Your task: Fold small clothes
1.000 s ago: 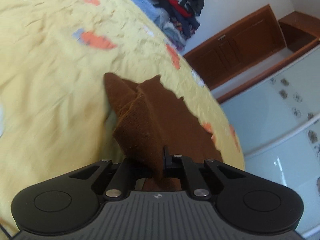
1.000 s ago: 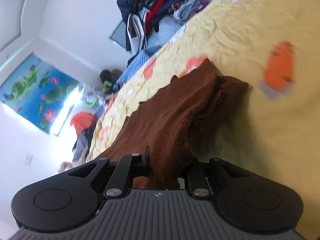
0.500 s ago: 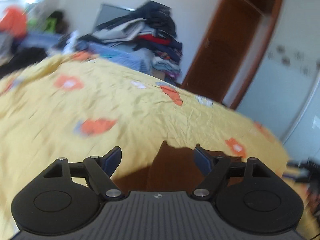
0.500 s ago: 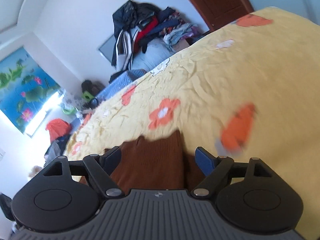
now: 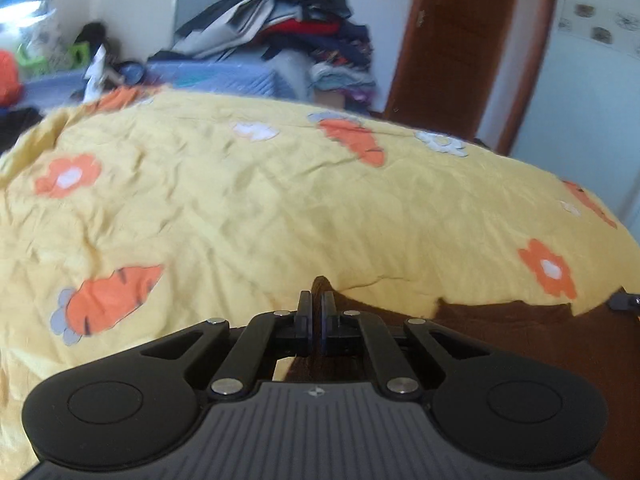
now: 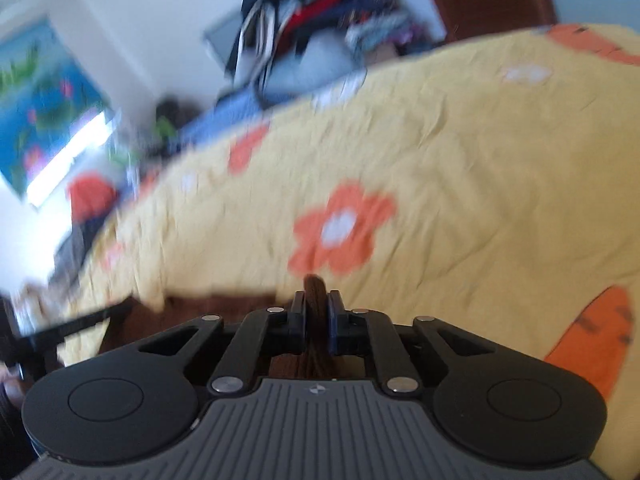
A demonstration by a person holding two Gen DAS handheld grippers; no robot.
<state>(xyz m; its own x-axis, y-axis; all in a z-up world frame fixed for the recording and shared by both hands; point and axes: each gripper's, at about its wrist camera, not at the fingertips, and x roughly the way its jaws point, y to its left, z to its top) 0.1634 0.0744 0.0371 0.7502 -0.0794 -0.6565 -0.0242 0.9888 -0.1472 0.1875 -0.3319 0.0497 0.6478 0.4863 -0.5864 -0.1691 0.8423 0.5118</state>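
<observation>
A brown knitted garment (image 5: 520, 332) lies at the near edge of a bed with a yellow sheet (image 5: 280, 208). My left gripper (image 5: 318, 300) is shut on a pinch of its edge; the cloth runs off to the right beneath it. My right gripper (image 6: 316, 300) is shut on another pinch of the same garment (image 6: 224, 300), whose edge runs off to the left. Most of the garment is hidden under the gripper bodies. The right wrist view is blurred.
The sheet is printed with orange flowers and carrots (image 5: 108, 300). A tall pile of clothes (image 5: 280, 28) stands behind the bed. A brown door (image 5: 460, 48) is at the back right. A blue picture (image 6: 36, 92) hangs on the left wall.
Both grippers let go of the bunched garment, stood open over it half a second ago, and have shut again on its edge. Both cameras have tilted level with the bed.
</observation>
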